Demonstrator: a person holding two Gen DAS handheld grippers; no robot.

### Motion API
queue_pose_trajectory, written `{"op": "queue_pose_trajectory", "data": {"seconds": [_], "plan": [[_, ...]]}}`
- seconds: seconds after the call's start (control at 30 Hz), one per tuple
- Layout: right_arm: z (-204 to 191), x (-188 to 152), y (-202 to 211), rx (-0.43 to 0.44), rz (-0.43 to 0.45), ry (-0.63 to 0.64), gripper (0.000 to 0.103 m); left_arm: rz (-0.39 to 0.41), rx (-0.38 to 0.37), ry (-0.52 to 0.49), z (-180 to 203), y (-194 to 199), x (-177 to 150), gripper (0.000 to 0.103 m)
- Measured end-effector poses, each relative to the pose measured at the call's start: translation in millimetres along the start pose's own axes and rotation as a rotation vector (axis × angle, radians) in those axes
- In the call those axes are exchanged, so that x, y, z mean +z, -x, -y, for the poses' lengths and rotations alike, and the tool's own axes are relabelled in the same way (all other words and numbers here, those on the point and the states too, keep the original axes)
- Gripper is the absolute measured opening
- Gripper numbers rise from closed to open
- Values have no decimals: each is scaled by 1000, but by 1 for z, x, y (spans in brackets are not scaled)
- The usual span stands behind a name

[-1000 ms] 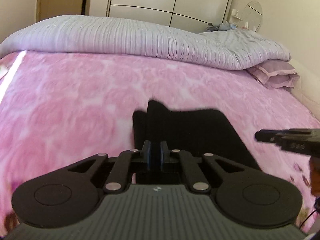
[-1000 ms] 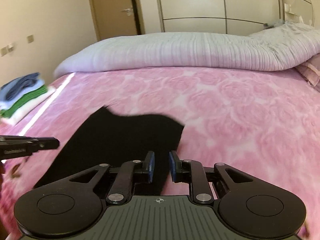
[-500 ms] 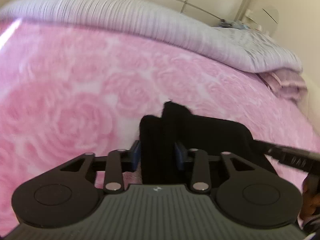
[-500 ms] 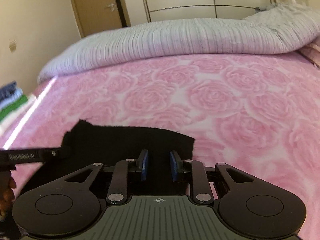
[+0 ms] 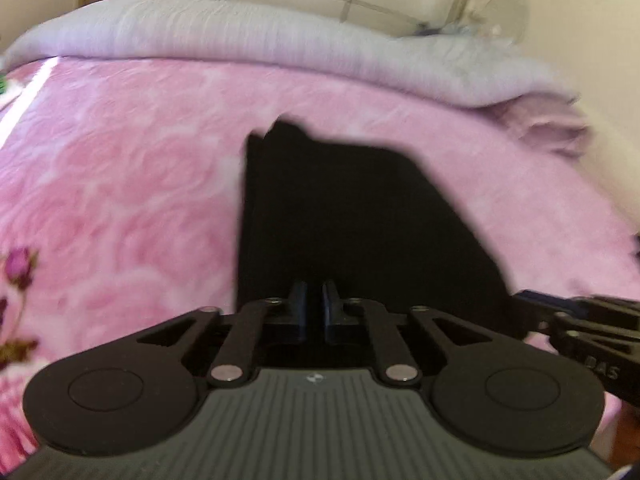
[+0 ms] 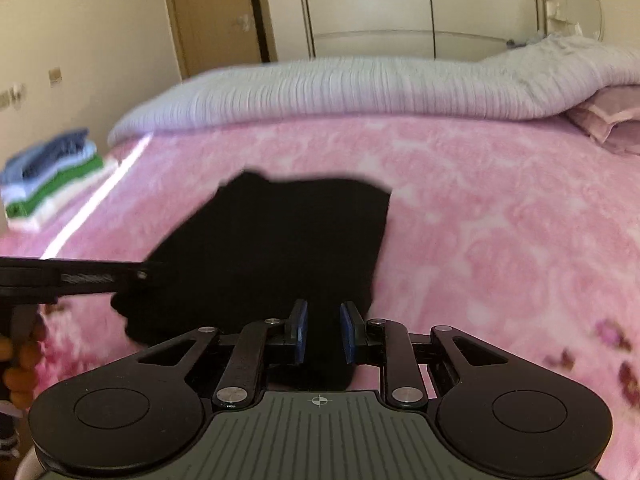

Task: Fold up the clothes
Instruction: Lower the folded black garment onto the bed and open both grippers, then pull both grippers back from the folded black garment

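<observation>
- Left claw [image 5: 314, 307]: fingers nearly together, narrow gap, black cloth [image 5: 352, 220] behind the gap. Cannot tell if it pinches the near hem; frame is motion-blurred.
- Right claw [image 6: 322, 331]: blue pads [image 6: 299, 330] part open, a strip of cloth runs between them. Gap looks wider than the strip; grip not confirmed.
- Cross views: right claw enters the left wrist view at 4 o'clock [image 5: 568, 312], tip at the cloth's near right corner. Left claw enters the right wrist view at 9 o'clock [image 6: 80, 276], tip touching the cloth's left edge.
- Person's hand [image 6: 20, 356] shows at 8 o'clock in the right wrist view, on the left tool's handle.
- Cloth lies flat on the bed [image 6: 500, 220], folded into a rough rectangle, running from both claws toward 12 o'clock. Far edge uneven, small peak at its far left corner.
- Bed cover is pink with a rose pattern; a bright light stripe crosses it at 9–10 o'clock.
- Stack [image 6: 52, 176] of folded clothes (blue, green, white) at 10 o'clock in the right wrist view, well apart from the cloth.
- Quilt [image 5: 260, 36], pale lilac, ribbed, bunched across the far side of the bed at 12 o'clock.
- Pillow [image 6: 612, 120], mauve, at 2 o'clock, partly under the quilt.
- Wardrobe [image 6: 400, 4] and door [image 6: 216, 16] beyond the bed.
</observation>
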State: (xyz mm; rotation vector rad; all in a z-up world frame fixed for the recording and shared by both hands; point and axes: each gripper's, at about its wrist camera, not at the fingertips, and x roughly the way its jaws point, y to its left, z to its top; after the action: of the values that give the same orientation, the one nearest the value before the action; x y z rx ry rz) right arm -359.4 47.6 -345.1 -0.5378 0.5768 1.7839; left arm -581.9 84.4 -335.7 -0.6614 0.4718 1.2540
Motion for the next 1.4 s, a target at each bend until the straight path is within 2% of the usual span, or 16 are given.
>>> {"op": "queue_pose_trajectory", "data": {"seconds": [0.1,0.2,0.23,0.3,0.33,0.37,0.53,0.63,0.83,1.1,1.4], "plan": [[-10,-5,-11,-37,-20,60,22,-25,53,16,5,2,-1,4],[-8,-1,3,-35,-37,15,25,-32,86,37,12,23,-2,6],[-7,-1,9,-29,-43,-12,30,-35,94,51,13,31,-6,10],[-4,-6,20,-9,-67,-73,54,-47,136,65,15,47,-16,21],[-3,-11,25,-6,-79,-93,58,-53,161,64,17,54,-23,31],[-4,-16,28,-17,-92,-100,59,-53,179,56,19,60,-29,32],[-8,-33,42,-74,-149,-122,60,-80,212,10,33,87,-55,33],[-11,-33,55,-101,-138,-126,60,-70,231,-20,39,103,-63,34],[-22,-31,86,-122,-65,-100,61,-29,277,-80,50,130,-68,42],[-35,-38,109,-171,-61,-60,64,2,282,-94,57,160,-79,45],[-42,-49,138,-155,-53,-68,64,40,262,-98,64,193,-93,48]]}}
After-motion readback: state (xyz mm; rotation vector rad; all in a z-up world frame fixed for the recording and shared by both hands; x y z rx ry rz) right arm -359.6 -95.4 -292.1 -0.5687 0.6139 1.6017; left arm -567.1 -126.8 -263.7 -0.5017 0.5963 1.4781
